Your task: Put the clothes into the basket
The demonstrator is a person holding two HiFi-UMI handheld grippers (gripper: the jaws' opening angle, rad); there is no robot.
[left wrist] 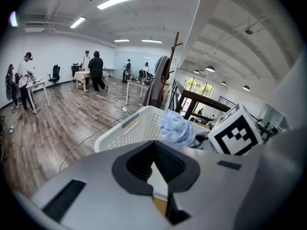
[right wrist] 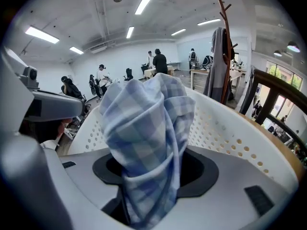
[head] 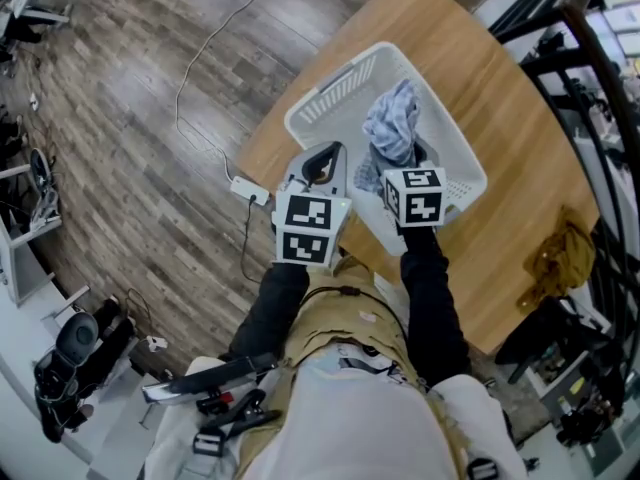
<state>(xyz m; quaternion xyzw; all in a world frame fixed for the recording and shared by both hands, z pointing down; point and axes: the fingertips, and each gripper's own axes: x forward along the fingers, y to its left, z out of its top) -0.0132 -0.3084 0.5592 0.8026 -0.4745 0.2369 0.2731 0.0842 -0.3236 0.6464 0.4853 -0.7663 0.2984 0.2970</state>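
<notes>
Garment: we find a blue checked cloth [right wrist: 144, 123] bunched upright, rising out of the jaws of the right gripper [right wrist: 149, 176].
Right gripper: clamped on the cloth's lower end; fabric fills the gap between both pads.
Position: cloth and gripper hang over the white basket [head: 330, 93], within its rim, toward the side nearest the person.
Left gripper [left wrist: 153, 147]: jaws drawn together at the tips, nothing between them; we place it at the basket's near-left wall.
Basket: stands on the wooden table [head: 500, 118].
Other item: we note a mustard garment [head: 555, 258] at the table's edge, well apart from the basket.
</notes>
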